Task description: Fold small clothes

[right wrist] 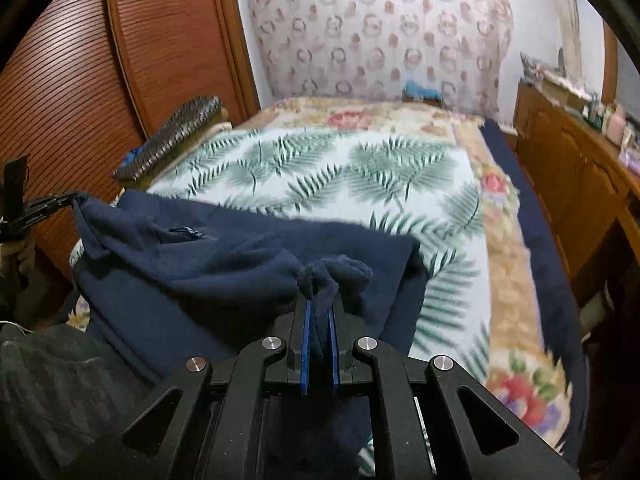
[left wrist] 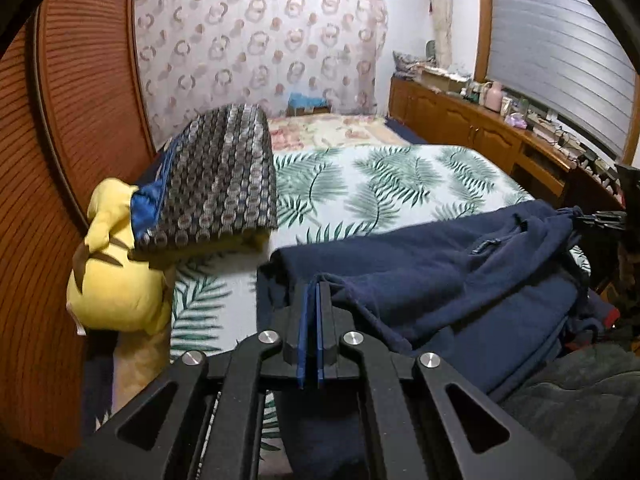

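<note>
Soft, even indoor light fills both views, brightest on the pale patterned curtain point(left wrist: 260, 40) and the leaf-print bedspread point(right wrist: 320, 168). Colours look slightly washed. Fisheye distortion bows the wooden wardrobe point(left wrist: 80, 80) and rounds the black corners (strongest at the frame edges). The right wrist view smears with motion blur along the floral blanket border point(right wrist: 508, 280); the navy garment point(left wrist: 440, 272) swallows detail in shadow

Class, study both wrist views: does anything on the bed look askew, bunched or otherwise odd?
Yes. The navy garment is rumpled, not flat: it sags in folds between the two grippers. The right gripper pinches a wadded knot of cloth, while the left gripper clamps a thin edge. Nothing looks spilled or damaged.
</note>
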Demonstrator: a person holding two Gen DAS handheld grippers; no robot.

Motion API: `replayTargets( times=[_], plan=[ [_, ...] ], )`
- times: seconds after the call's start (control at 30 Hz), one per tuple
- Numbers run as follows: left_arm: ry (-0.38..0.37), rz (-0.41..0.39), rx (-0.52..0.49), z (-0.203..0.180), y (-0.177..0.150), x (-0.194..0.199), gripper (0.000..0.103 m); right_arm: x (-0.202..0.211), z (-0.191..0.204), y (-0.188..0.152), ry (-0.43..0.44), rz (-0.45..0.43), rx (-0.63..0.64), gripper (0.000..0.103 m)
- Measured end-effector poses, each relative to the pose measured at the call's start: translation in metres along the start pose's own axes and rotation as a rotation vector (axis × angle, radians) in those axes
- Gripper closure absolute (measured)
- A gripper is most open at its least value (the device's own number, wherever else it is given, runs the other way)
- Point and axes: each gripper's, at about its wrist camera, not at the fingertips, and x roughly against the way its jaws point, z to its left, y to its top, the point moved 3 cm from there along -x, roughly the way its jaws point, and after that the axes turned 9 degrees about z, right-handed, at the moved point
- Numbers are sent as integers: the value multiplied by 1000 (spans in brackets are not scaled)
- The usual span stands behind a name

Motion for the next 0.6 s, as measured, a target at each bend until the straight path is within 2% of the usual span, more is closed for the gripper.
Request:
replayTargets(
  times=[0.1, 0.13, 0.17, 0.23, 0.27, 0.33, 0.37, 0.4, 0.5, 0.6],
  plan=[
    [-31, 22, 24, 4, 1, -9, 99, -5, -2, 6, -7, 15, -26, 96],
    [-37, 26, 29, 6, 1, -11, 91, -4, -2, 9, -11, 13, -25, 95],
    [-42, 25, 31, 6, 2, -11, 84, -1, -1, 13, -21, 11, -22, 90],
    [-52, 10, 30, 8, 6, -10, 62, 8, -1, 19, -51, -7, -13, 84],
    [-57, 8, 31, 9, 8, -10, 60, 12, 0, 22, -56, -15, -9, 80],
    [-63, 3, 29, 11, 13, -10, 47, 20, 1, 30, -69, -38, 3, 69],
    [-61, 2, 23, 12, 17, -10, 41, 23, 1, 33, -72, -42, 9, 58],
    [-57, -5, 17, 13, 20, -10, 32, 25, 1, 38, -80, -48, 14, 52],
    [-53, -13, 17, 17, 28, -14, 29, 26, 1, 46, -98, -57, 31, 47],
    [-27, -10, 29, 26, 37, -27, 29, 12, -2, 52, -119, -46, 41, 46]
  ],
)
